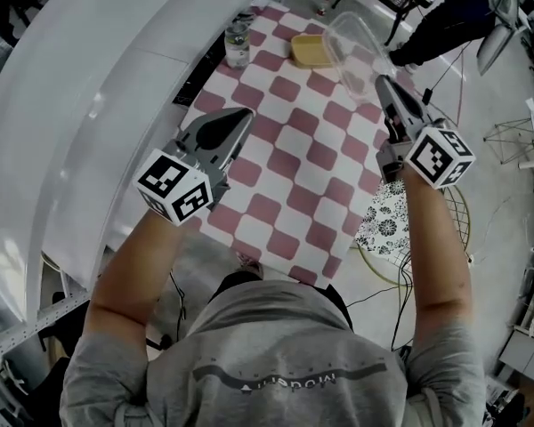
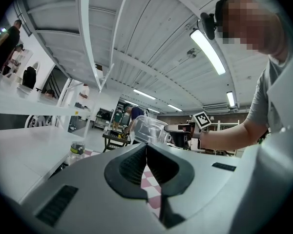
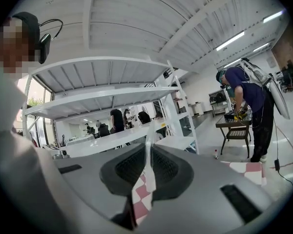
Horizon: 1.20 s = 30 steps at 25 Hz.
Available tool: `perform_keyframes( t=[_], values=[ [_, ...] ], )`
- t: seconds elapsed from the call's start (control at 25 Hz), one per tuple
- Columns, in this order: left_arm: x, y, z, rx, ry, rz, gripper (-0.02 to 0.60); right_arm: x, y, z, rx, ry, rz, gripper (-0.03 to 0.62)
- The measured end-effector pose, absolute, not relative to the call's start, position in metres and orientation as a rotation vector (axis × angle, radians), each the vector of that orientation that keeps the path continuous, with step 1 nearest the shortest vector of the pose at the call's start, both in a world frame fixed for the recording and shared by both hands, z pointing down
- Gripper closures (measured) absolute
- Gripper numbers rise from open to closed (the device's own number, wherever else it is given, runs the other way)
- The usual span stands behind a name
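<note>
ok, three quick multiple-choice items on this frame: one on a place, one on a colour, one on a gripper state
1. Where does the bottle stand?
A. on the floor
B. at the far left edge of the checked cloth
C. on a chair

2. What colour is the flat lid lying on the cloth?
A. blue
B. black
C. yellow

3. How does the right gripper stand?
A. shut on the wall of the clear container
B. open and empty
C. shut on the bottle

Answers:
1 B: the head view shows the bottle upright on the cloth's far left edge.
2 C: the lid is pale yellow against the pink and white checks.
3 A: the right gripper view shows a thin clear wall pinched between the closed jaws.
</note>
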<state>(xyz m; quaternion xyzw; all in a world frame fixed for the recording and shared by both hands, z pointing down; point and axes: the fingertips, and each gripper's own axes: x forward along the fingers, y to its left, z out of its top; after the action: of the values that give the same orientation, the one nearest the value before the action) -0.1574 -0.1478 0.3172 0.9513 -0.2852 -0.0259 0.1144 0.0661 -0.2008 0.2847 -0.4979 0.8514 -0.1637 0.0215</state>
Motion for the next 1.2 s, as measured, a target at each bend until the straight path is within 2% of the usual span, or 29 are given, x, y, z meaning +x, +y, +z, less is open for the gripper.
perform_keyframes(
  t=[0.84, 1.2],
  values=[
    [-0.080, -0.075, 0.384, 2.524, -1.233, -0.016, 0.567, 0.108, -0.133, 0.309, -1.118, 2.840, -0.589, 0.553],
    [-0.075, -0.060, 0.414, 2.485, -1.166, -0.043, 0.566, 0.099, -0.103, 0.349, -1.082, 2.826, -0.716, 0.553]
  ],
)
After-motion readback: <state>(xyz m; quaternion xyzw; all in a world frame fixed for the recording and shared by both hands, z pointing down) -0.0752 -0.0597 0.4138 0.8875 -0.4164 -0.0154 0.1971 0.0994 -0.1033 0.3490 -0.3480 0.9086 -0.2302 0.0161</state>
